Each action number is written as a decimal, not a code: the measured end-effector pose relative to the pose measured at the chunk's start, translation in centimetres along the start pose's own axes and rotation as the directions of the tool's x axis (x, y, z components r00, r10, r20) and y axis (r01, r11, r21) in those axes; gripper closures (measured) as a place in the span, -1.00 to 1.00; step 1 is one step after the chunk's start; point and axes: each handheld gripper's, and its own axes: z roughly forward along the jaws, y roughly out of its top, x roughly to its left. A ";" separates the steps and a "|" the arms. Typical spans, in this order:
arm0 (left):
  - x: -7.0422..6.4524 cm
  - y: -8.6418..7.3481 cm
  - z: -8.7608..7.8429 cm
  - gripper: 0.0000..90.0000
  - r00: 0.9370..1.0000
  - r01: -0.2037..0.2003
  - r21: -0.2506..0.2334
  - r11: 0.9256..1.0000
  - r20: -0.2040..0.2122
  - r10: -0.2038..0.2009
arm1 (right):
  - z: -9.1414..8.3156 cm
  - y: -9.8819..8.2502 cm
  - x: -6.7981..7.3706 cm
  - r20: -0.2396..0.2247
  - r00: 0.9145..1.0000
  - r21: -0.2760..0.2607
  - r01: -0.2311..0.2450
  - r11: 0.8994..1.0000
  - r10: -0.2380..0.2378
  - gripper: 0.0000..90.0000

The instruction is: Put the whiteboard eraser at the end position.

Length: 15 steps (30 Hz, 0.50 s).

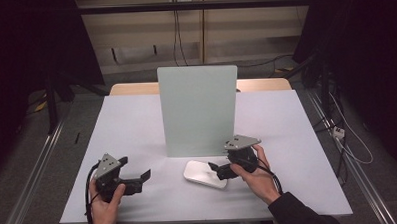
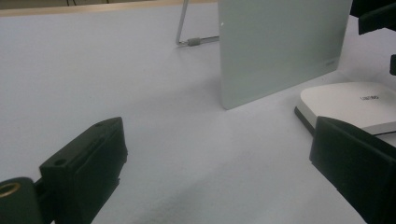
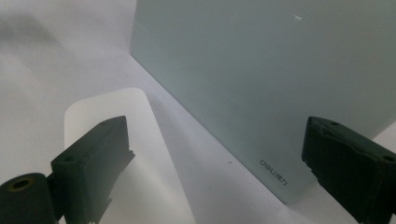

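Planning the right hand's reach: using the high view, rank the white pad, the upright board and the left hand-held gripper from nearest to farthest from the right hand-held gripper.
1. White pad: flat on the table, just left of the right hand-held gripper.
2. Upright board: standing behind the pad, toward the table's far side.
3. Left hand-held gripper: across the table's near edge, on the left.

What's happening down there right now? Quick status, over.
Both hand-held grippers open: left idle, right at the white pad. Pad flat on table, not held. Upright green board close behind it.
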 end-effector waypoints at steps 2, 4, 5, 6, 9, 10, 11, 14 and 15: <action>0.0 0.0 0.0 -0.92 1.000 -0.001 0.002 1.000 -0.004 0.001 | -0.2 -0.1 -0.1 0.012 1.000 -0.005 -0.004 1.000 0.005 -0.83; 0.0 0.0 -0.1 -0.92 1.000 -0.005 0.002 1.000 -0.007 0.005 | -0.5 -0.2 -0.2 0.026 1.000 -0.017 -0.009 1.000 0.010 -0.83; -0.1 0.0 -0.1 -0.92 1.000 -0.003 -0.001 1.000 -0.012 0.003 | -0.7 -0.3 -0.3 0.037 0.999 -0.020 -0.014 1.000 0.014 -0.84; 0.0 0.0 -0.1 -0.92 1.000 -0.004 0.000 1.000 -0.009 0.004 | -0.9 -0.5 -0.4 0.039 0.999 -0.026 -0.013 1.000 0.014 -0.83; 0.0 0.0 -0.1 -0.92 1.000 -0.003 -0.001 1.000 -0.010 0.003 | -1.7 -0.9 -0.9 0.072 0.997 -0.038 -0.023 0.999 0.025 -0.83; 0.0 0.0 -0.1 -0.92 1.000 -0.003 -0.003 1.000 -0.007 0.003 | -2.0 -1.1 -1.2 0.082 0.996 -0.045 -0.031 0.999 0.035 -0.84; 0.0 0.0 -0.2 -0.92 1.000 -0.010 -0.005 1.000 -0.012 0.010 | -2.3 -1.3 -1.5 0.089 0.995 -0.049 -0.042 0.998 0.046 -0.84; 0.0 0.0 -0.2 -0.92 1.000 -0.007 -0.005 1.000 -0.009 0.007 | -3.0 -2.1 -2.3 0.108 0.990 -0.059 -0.085 0.995 0.091 -0.85; 0.0 0.0 -0.2 -0.92 1.000 -0.003 -0.003 1.000 -0.010 0.003 | -3.3 -2.4 -2.6 0.114 0.988 -0.063 -0.097 0.993 0.104 -0.85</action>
